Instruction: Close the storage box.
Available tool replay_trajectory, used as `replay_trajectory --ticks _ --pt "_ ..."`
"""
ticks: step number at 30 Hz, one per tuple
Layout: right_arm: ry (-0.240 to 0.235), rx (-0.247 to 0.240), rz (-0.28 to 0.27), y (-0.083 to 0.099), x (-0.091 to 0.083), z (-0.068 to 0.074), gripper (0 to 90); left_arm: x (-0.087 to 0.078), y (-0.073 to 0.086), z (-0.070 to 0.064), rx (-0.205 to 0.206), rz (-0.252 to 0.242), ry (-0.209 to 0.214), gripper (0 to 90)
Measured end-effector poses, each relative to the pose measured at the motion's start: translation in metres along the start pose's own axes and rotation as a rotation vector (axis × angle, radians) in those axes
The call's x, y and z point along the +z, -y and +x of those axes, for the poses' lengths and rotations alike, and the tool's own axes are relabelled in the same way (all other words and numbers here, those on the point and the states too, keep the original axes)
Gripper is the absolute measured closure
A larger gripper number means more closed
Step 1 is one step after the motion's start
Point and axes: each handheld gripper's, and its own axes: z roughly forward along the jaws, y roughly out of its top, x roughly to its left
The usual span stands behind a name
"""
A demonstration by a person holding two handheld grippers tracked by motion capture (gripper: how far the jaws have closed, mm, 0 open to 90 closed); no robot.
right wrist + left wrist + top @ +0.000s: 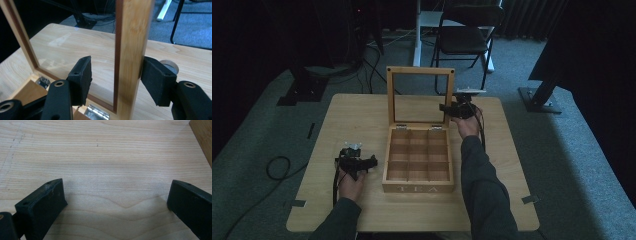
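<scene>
- A wooden tea box (418, 165) sits at the centre of the high view on the counter (352, 115), with "TEA" on its front wall and its inside split into small square compartments.
- Its lid (420, 71), a wooden frame around a clear pane, stands upright at the back of the box, held by metal hinges (96, 113).
- The right tongs (451, 108) are at the right edge of the lid, just right of centre in the high view, held in a hand whose sleeve runs down to the bottom of the frame.
- In the right gripper view the jaws straddle the lid's right-hand frame bar (131, 50): the right jaw is against the bar, the left jaw stands apart from it in front of the pane, so the tongs are apart and not clamped.
- The left tongs (361, 162) are in the lower left of the high view, just left of the box and low over the counter.
- In the left gripper view their jaws are wide apart over bare wood, with the box's corner at the upper right.
</scene>
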Motion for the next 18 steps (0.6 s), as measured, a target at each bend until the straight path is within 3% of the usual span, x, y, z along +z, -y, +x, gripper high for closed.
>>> replay_trajectory --ticks 9,18 --pt "-0.003 -0.022 -0.004 -0.018 0.006 0.0 44.5 0.0 0.0 0.0 0.0 0.0 0.0 1.6" --pt "0.009 -0.02 -0.056 -0.009 -0.003 0.005 48.4 0.0 0.0 0.0 0.0 0.001 0.0 1.6"
